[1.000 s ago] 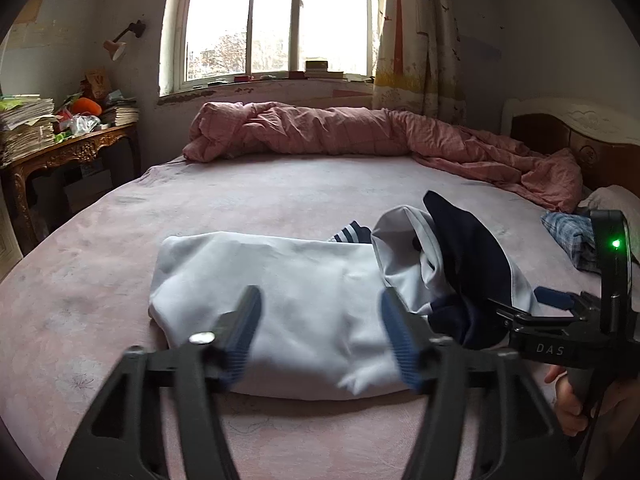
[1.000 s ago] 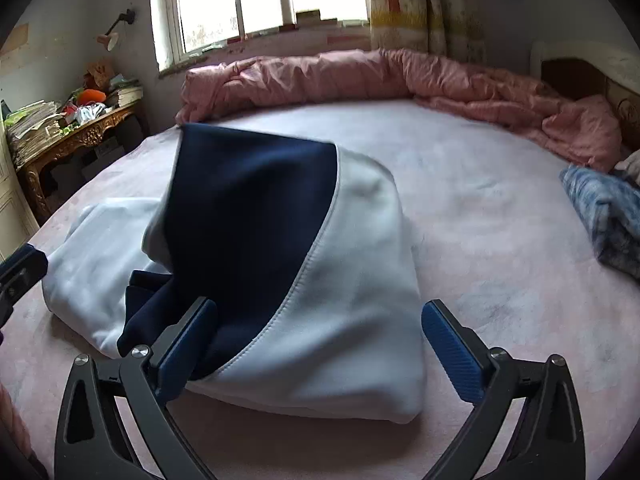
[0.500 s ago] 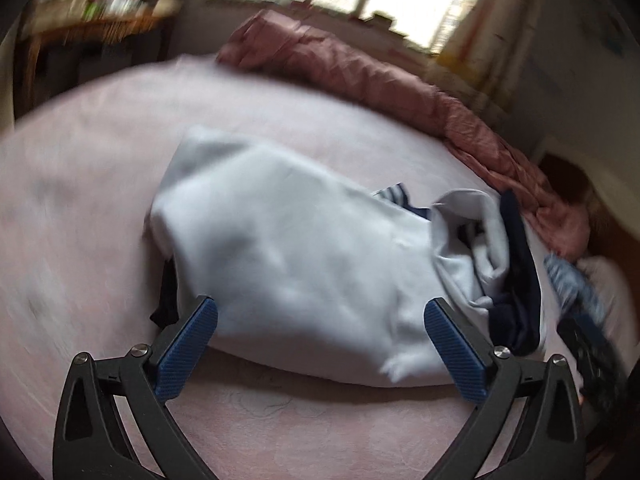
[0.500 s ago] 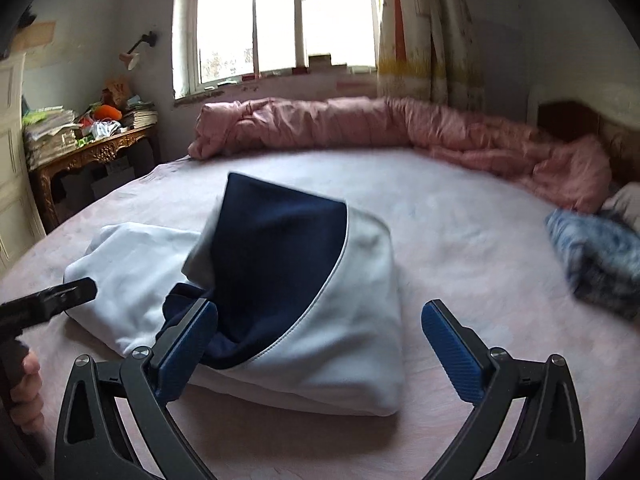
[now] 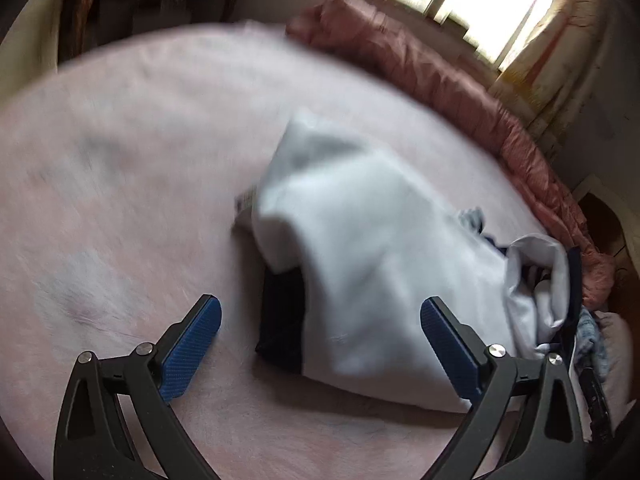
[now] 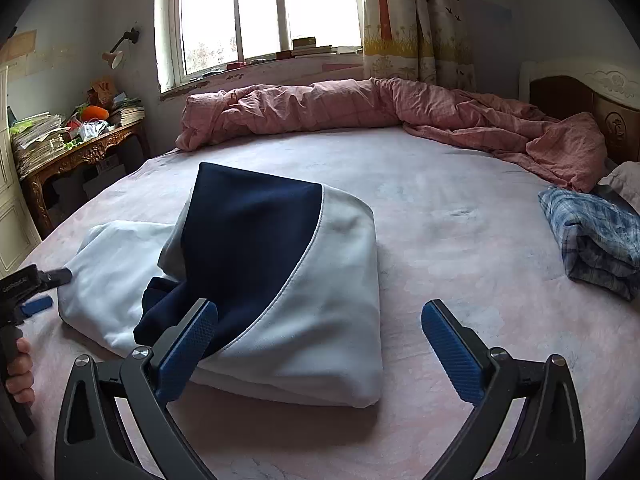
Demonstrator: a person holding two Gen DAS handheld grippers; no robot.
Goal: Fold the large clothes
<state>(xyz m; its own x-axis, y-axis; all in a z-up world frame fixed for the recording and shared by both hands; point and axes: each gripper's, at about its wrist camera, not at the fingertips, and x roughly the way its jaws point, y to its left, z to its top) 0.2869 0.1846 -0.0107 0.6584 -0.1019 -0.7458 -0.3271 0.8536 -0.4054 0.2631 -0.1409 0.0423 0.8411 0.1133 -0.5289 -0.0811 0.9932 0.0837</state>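
A white and navy garment [image 6: 280, 292] lies folded into a thick bundle on the pink bed sheet [image 6: 460, 216]. In the left wrist view the garment [image 5: 360, 248] shows its white side with a dark navy part at the near edge; this view is blurred. My left gripper [image 5: 320, 344] is open, just short of the bundle's near end, holding nothing. It also shows in the right wrist view [image 6: 40, 288] at the far left. My right gripper [image 6: 320, 344] is open over the bundle's near edge, holding nothing.
A rolled pink duvet [image 6: 360, 108] lies along the far side of the bed. A folded blue plaid cloth [image 6: 592, 240] lies at the right, by the wooden headboard [image 6: 600, 108]. A cluttered wooden table [image 6: 76, 148] stands at the left under the window.
My left gripper has opened wide and swung left, now facing the bundle's left end. My right gripper has drawn back and up a little. The garment lies as before.
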